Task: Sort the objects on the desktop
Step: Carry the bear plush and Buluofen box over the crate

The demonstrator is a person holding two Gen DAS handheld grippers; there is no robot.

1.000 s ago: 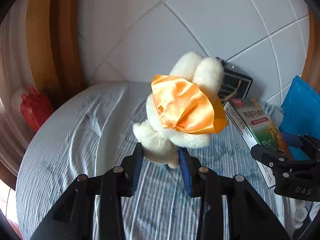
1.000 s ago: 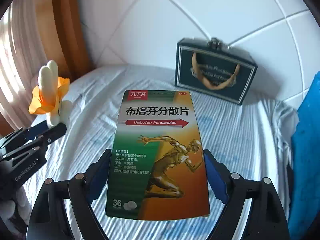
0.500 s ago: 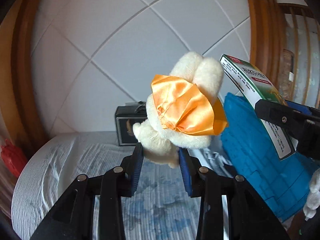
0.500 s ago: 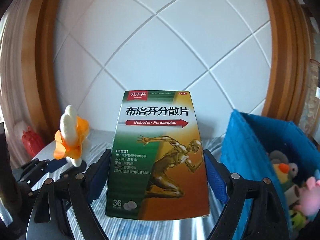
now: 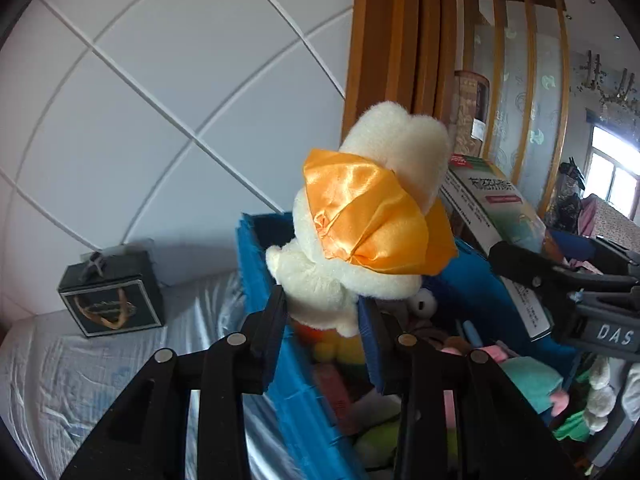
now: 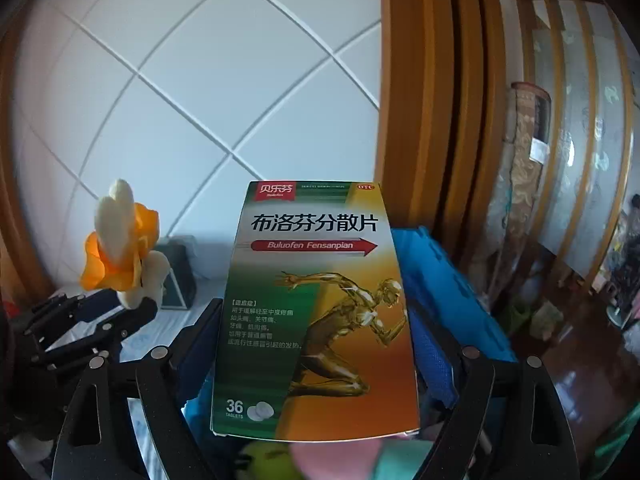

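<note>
Aloft, medicine box (image 6: 316, 312) "Buluofen Fensanpian" (36 tablets, OTC), right gripper (image 6: 316, 340) "DAS"

White panelled wall (image 5: 168, 92) (diagonal grooves), wooden frame (image 5: 400, 40).

A lived-in home, likely a bedroom: a padded white headboard (image 5: 168, 120) fills the left of the frame, a rumpled striped sheet (image 5: 80, 368) lies at lower left, a wooden screen (image 6: 568, 120) stands at right, and a blue toy bin (image 5: 304, 412) holds soft toys.
</note>
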